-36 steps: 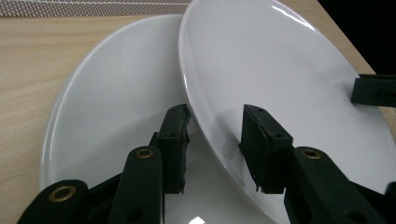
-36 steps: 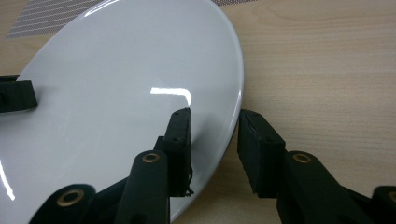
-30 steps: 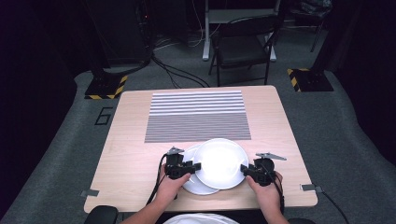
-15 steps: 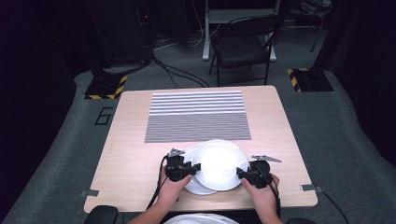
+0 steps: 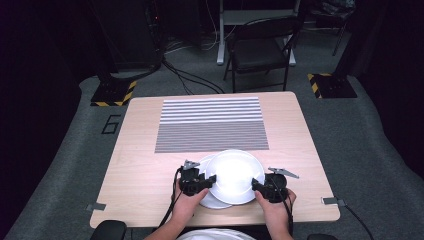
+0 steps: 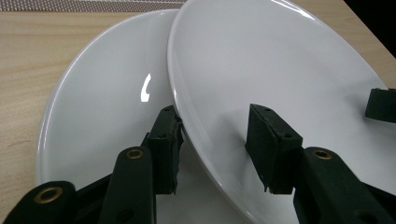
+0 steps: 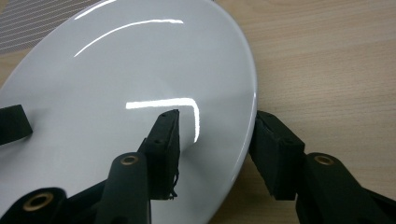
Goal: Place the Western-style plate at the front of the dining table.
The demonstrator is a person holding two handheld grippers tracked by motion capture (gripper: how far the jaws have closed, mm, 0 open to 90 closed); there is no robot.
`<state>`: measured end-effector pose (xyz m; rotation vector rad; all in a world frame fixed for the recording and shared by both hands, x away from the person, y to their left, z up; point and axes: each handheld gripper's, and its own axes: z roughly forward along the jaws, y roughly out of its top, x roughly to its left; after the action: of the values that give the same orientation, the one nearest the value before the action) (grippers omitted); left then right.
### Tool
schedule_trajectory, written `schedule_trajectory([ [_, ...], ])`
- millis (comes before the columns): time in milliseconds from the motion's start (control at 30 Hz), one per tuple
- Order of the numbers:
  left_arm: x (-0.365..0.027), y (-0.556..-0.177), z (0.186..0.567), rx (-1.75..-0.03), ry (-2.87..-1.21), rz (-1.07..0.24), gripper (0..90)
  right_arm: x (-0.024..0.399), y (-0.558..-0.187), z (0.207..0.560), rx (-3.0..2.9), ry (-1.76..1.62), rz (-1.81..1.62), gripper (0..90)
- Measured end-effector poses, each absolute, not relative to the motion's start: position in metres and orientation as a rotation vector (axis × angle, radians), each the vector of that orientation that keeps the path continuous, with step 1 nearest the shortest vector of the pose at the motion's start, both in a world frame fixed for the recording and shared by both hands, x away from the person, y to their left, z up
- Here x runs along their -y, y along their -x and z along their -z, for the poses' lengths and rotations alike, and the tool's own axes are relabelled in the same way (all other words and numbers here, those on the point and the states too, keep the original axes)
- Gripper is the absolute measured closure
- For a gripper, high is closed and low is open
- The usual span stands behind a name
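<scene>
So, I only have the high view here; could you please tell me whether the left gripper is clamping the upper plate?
Observer: No. The left gripper has just been opening its fingers. The rim of the upper plate sits between them, unclamped.
Operator: Thank you, and the right gripper?
Observer: The right gripper has also just been opening. The opposite rim lies between its fingers, with a visible gap on both sides.
</scene>
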<state>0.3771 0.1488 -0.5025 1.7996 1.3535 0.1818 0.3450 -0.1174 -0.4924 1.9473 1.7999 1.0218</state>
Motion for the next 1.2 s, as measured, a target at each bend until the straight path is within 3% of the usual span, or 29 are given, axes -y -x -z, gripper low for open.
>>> schedule_trajectory([
  [467,-0.153,-0.388,0.496,-1.382,-1.772,-0.215,55.6,0.11,-0.352,0.492,-1.804,-1.949,-1.012,53.5],
  [833,-0.16,-0.394,0.494,-1.396,-1.787,-0.325,55.7,0.098,-0.362,0.493,-1.822,-1.904,-1.027,58.3],
  [1200,-0.166,-0.401,0.493,-1.417,-1.806,-0.322,55.5,0.093,-0.364,0.492,-1.821,-1.907,-1.062,60.0],
])
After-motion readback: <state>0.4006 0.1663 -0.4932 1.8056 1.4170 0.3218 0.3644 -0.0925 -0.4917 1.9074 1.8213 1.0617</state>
